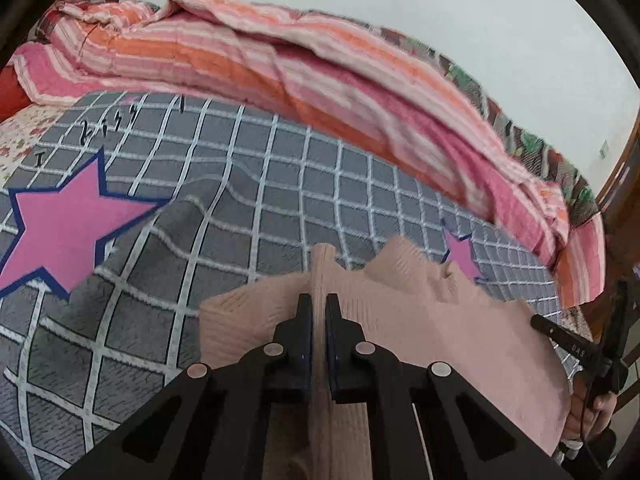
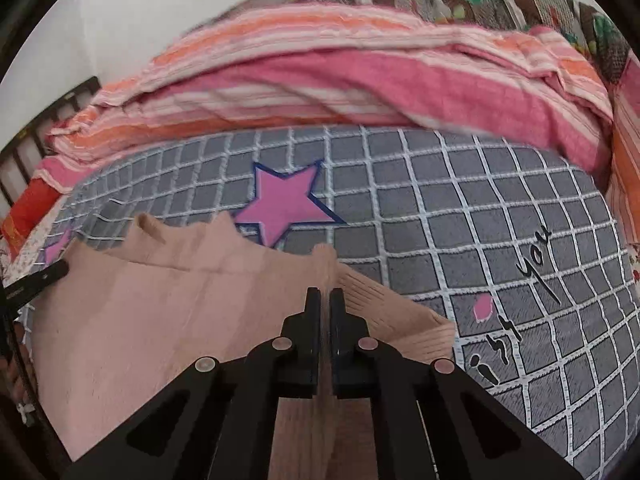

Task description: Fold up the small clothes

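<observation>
Left claw (image 1: 319,300) pinching pink sweater (image 1: 440,328) edge, right claw (image 2: 325,294) likewise clamped on it. Sweater on grey checked blanket (image 2: 460,200), bed. Lift both evenly, keep edge taut, lay fold square.

Pale pink ribbed knit garment (image 1: 460,340), spread on the bed, two edges pinched up into ridges
</observation>
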